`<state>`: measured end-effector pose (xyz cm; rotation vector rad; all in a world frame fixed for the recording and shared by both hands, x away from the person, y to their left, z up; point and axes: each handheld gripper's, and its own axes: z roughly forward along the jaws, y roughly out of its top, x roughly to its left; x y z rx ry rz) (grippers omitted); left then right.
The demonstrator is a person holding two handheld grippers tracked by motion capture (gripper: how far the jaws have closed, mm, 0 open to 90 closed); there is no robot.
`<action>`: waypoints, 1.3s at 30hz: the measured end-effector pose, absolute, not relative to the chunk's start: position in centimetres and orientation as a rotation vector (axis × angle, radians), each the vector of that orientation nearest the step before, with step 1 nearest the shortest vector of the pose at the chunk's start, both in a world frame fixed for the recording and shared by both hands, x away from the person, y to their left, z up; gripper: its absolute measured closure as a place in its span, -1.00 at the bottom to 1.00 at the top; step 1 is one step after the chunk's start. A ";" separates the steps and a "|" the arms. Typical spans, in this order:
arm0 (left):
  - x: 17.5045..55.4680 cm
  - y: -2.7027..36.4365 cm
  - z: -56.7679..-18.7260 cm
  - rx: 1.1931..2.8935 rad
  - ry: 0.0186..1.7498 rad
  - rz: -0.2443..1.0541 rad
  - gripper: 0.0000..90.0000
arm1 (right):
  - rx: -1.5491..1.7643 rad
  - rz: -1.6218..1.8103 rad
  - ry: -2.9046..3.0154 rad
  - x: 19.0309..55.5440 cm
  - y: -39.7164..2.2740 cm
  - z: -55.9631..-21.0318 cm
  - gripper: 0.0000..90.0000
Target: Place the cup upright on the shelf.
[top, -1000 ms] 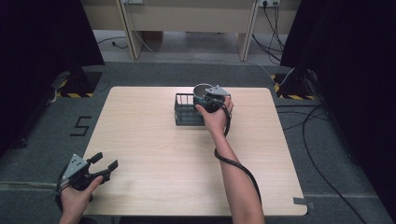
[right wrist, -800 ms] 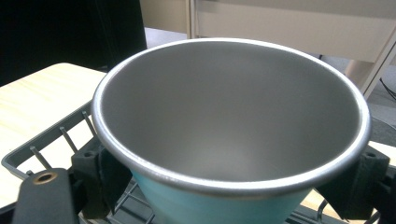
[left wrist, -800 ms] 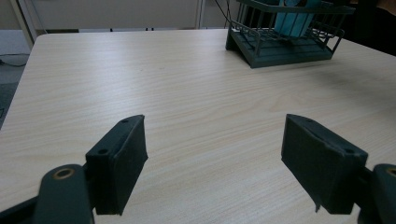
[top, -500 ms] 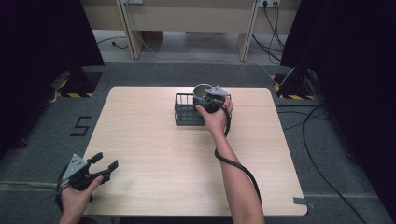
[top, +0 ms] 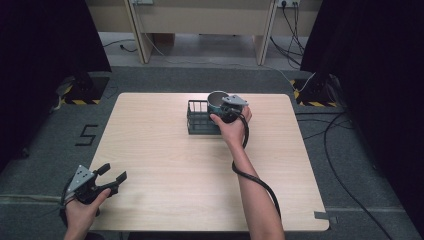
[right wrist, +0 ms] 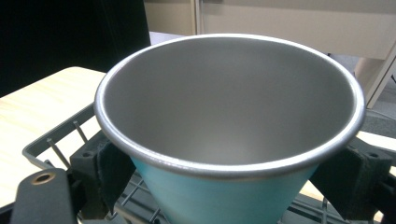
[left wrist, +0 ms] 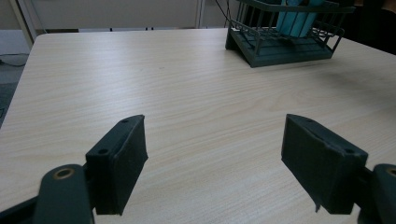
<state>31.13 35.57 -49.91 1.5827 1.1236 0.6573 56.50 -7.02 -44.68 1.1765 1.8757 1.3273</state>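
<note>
A teal cup (top: 215,99) with a bare metal inside stands upright in the right end of a dark wire rack (top: 197,121) near the table's far middle. My right gripper (top: 220,106) is shut on the cup (right wrist: 229,116), one pad on each side of its teal wall just below the rim. The rack's wires (right wrist: 51,144) show beneath it. My left gripper (top: 111,175) hovers at the table's near left corner, jaws open and empty. In the left gripper view, the left gripper (left wrist: 224,158) faces the rack (left wrist: 280,44) and the teal cup (left wrist: 294,18) far across the table.
The light wooden table (top: 165,165) is bare between my left gripper and the rack. A cable trails from the right gripper along the forearm. Dark curtains stand at both sides, and floor cables lie to the right.
</note>
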 end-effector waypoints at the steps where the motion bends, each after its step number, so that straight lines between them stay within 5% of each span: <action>1: 31.1 35.6 -49.9 1.583 1.123 0.657 -0.52 | 1.174 1.328 1.875 56.4 -7.0 -44.7 -0.66; 39: 31.1 35.5 -49.9 1.585 1.119 0.665 -0.52 | 1.136 1.330 1.878 52.0 -9.8 -43.3 -0.65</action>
